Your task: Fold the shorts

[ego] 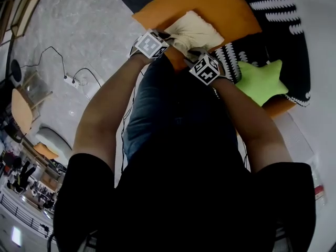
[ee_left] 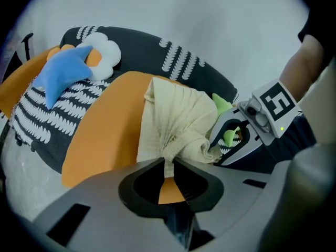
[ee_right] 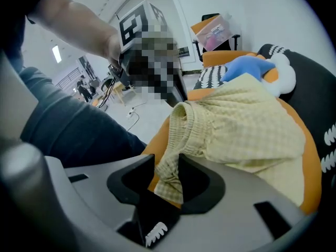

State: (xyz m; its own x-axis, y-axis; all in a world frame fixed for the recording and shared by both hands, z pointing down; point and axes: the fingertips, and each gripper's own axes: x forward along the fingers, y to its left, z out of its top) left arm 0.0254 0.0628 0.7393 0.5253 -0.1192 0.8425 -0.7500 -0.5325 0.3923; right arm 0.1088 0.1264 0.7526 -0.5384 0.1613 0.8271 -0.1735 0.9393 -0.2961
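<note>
The left arm [ego: 105, 109] and the right arm [ego: 252, 119] reach out in front of the person, side by side, and tip down. The left claw [ee_left: 167, 164] is closed on a pinch of the pale yellow shorts [ee_left: 176, 114]. The right claw [ee_right: 167, 168] sits close beside it and bites the stretchy top edge. The shorts lie bunched on an orange cushion [ego: 223, 7]. A green star pillow [ego: 260, 80] lies near the right arm.

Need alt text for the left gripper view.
The left tool pinches a bunched fold of the pale yellow shorts, which lie on an orange cushion. The right tool sits at the shorts' right edge; a blue star pillow lies behind, upper left.
</note>
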